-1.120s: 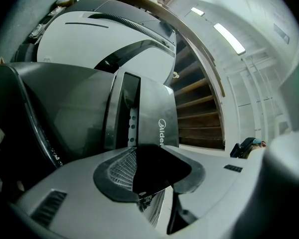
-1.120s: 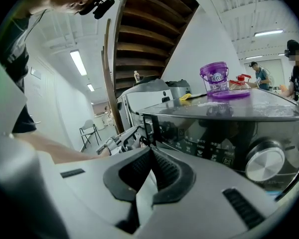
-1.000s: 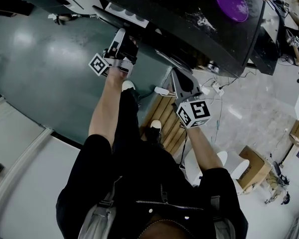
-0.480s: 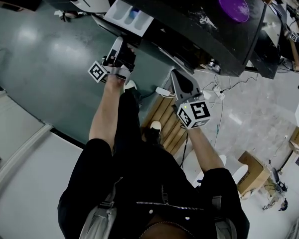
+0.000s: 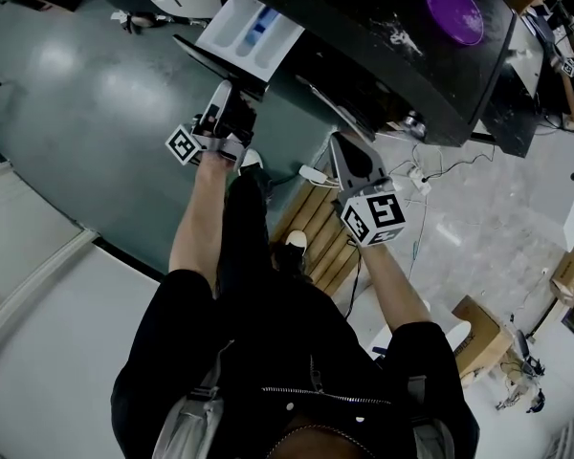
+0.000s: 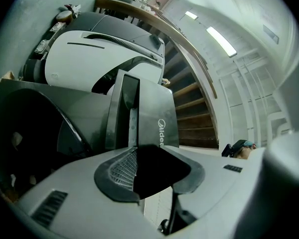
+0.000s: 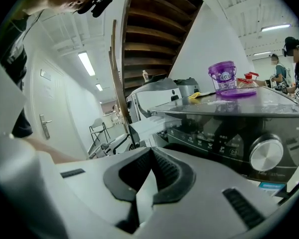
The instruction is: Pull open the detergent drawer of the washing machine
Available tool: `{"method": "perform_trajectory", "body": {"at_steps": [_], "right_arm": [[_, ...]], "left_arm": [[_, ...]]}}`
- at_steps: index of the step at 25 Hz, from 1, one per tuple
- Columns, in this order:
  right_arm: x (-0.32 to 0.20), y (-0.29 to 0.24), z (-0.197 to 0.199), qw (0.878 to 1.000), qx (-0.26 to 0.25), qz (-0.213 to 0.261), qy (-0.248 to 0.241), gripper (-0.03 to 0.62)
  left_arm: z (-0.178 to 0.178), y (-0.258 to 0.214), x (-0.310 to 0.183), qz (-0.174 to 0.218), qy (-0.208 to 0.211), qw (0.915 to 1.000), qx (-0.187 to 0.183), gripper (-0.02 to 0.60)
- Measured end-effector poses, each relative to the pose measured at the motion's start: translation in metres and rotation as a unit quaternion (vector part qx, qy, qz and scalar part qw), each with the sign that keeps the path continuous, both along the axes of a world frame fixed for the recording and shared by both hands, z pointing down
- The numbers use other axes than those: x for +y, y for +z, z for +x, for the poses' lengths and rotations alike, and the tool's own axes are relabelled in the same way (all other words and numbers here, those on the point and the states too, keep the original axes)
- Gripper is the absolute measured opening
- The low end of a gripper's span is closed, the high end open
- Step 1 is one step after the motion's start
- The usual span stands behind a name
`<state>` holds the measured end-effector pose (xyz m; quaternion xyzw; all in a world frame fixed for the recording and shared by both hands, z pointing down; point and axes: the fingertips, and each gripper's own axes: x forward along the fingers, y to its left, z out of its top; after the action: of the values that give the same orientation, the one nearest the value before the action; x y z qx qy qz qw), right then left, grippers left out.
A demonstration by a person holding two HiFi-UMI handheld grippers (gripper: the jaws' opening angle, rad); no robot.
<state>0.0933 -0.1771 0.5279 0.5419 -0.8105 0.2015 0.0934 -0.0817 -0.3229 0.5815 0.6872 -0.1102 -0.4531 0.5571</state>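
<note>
Cannot tell what lies in the white plastic detergent drawer [image 5: 249, 29]: only pale compartments and a blue insert [image 5: 265, 22] to go by. Pulled well out from the front of the dark glossy washing machine [image 5: 383, 55]. Hidden in the head view behind the left gripper [image 5: 231, 98] [image 6: 149, 166], yet plain in that gripper's own view: the drawer's dark front panel [image 6: 157, 118], pinched between the ribbed pads. Closed tip to tip on nothing, clear of the machine: the right gripper [image 5: 349, 151] [image 7: 150, 156]. On top, a round purple plastic tub [image 5: 454, 8] [image 7: 223, 77], contents unreadable.
</note>
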Motion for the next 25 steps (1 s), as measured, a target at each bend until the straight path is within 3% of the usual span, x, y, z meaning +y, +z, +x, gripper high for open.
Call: {"method": "perform_trajectory", "body": {"at_steps": [6, 9, 12, 14, 17, 20, 22, 25], "right_arm": [[0.007, -0.002, -0.005, 1.0, 0.002, -0.002, -0.007, 0.006], [0.01, -0.003, -0.003, 1.0, 0.005, 0.001, -0.008, 0.006], [0.015, -0.006, -0.003, 1.0, 0.009, 0.004, -0.007, 0.006], [0.018, -0.009, -0.003, 1.0, 0.011, 0.007, -0.007, 0.006], [0.027, -0.013, -0.005, 1.0, 0.016, 0.01, -0.007, 0.006], [0.034, -0.018, -0.006, 1.0, 0.027, 0.012, -0.006, 0.006], [0.037, -0.024, -0.007, 0.999, 0.034, 0.021, -0.005, 0.006], [0.045, -0.038, -0.008, 0.999, 0.04, 0.035, -0.004, 0.006]], "left_arm": [[-0.006, 0.0, 0.01, 0.008, 0.006, 0.9999, -0.013, 0.109], [-0.005, 0.004, 0.01, -0.002, 0.001, 0.9994, -0.036, 0.114], [-0.009, 0.015, 0.013, -0.021, -0.022, 0.9928, -0.116, 0.087], [-0.014, 0.018, 0.017, -0.027, -0.039, 0.9813, -0.187, 0.06], [-0.02, 0.014, 0.029, -0.012, -0.055, 0.9537, -0.295, 0.031], [-0.025, 0.0, 0.041, 0.02, -0.065, 0.9135, -0.401, 0.021], [-0.03, -0.007, 0.048, 0.039, -0.071, 0.8773, -0.473, 0.02], [-0.035, -0.017, 0.068, 0.069, -0.072, 0.8115, -0.576, 0.02]]}}
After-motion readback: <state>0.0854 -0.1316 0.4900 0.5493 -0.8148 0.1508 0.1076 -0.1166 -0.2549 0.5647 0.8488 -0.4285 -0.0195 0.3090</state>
